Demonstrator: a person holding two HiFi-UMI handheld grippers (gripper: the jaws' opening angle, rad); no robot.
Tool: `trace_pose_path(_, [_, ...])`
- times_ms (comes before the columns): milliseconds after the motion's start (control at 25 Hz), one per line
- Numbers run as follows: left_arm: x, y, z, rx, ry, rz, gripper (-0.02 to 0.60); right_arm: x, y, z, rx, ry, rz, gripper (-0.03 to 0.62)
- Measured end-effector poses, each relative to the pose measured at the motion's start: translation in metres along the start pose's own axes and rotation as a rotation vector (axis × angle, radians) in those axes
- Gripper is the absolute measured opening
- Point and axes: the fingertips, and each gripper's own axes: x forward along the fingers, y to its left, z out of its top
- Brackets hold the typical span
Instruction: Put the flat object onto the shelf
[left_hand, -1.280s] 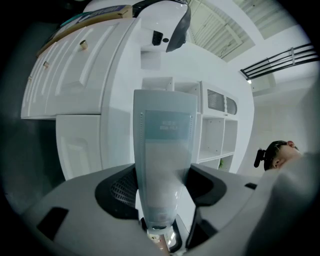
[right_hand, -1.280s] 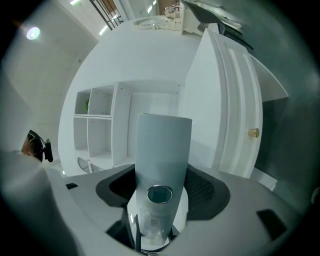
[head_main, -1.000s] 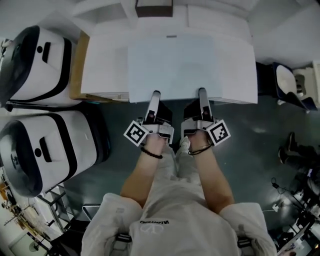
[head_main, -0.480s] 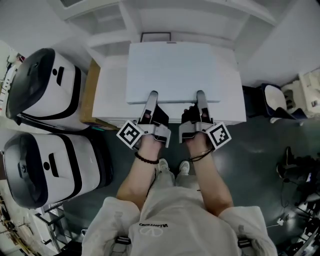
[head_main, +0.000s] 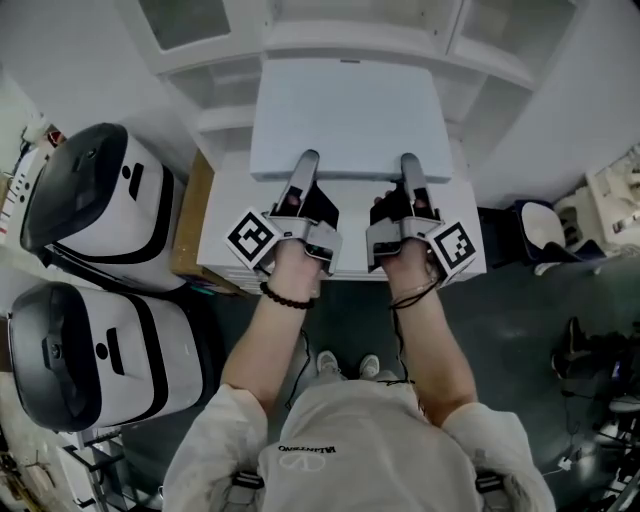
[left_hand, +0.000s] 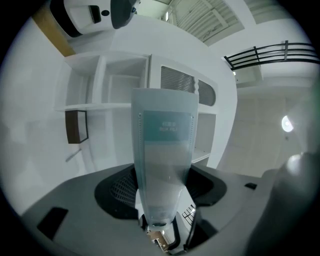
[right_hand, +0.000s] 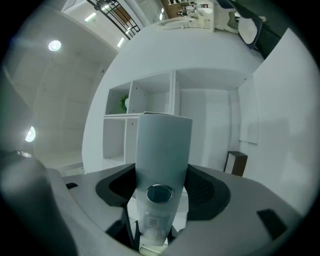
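A flat pale blue-white box (head_main: 345, 115) is held level by its near edge in front of a white shelf unit (head_main: 360, 40) with open compartments. My left gripper (head_main: 306, 162) is shut on the left part of that edge, my right gripper (head_main: 409, 164) on the right part. The left gripper view shows the box (left_hand: 164, 150) edge-on between the dark jaws, with the shelf (left_hand: 110, 105) behind it. The right gripper view shows the box (right_hand: 162, 150) clamped the same way, shelf compartments (right_hand: 150, 115) beyond.
A low white cabinet top (head_main: 225, 250) lies under the box, with a brown board (head_main: 190, 225) at its left. Two white-and-black machines (head_main: 95, 200) (head_main: 90, 350) stand at the left. A dark brown frame (left_hand: 75, 126) leans in a shelf compartment. Clutter (head_main: 600, 200) fills the right.
Both grippers have lifted the flat box off the white cabinet top, up and towards the shelf. Both grips are unchanged.
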Motion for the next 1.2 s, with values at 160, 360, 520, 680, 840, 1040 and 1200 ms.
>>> trace_pose_path(160, [0.029, -0.023, 0.017, 0.001, 0.012, -0.05, 0.278, 0.031, 0.031, 0.005, -0.034, -0.004, 0.047, 0.296])
trace_pose_path(360, [0.071, -0.036, 0.033, 0.0, 0.031, -0.068, 0.278, 0.067, 0.05, 0.017, -0.043, -0.02, 0.057, 0.296])
trace_pose_path(520, [0.1, -0.036, 0.042, -0.033, 0.033, -0.068, 0.278, 0.098, 0.057, 0.026, -0.068, -0.015, 0.047, 0.298])
trace_pose_path(680, [0.123, -0.029, 0.048, -0.018, 0.042, -0.044, 0.279, 0.124, 0.053, 0.034, -0.061, 0.003, 0.036, 0.298])
trace_pose_path(840, [0.145, -0.014, 0.054, -0.01, 0.023, -0.016, 0.281, 0.144, 0.04, 0.045, -0.041, 0.007, 0.014, 0.299])
trace_pose_path(1040, [0.168, 0.002, 0.058, -0.031, 0.011, 0.02, 0.281, 0.169, 0.029, 0.055, -0.038, 0.016, -0.023, 0.301])
trace_pose_path(1200, [0.2, 0.012, 0.066, -0.028, 0.012, 0.057, 0.281, 0.2, 0.016, 0.066, -0.006, 0.014, -0.054, 0.302])
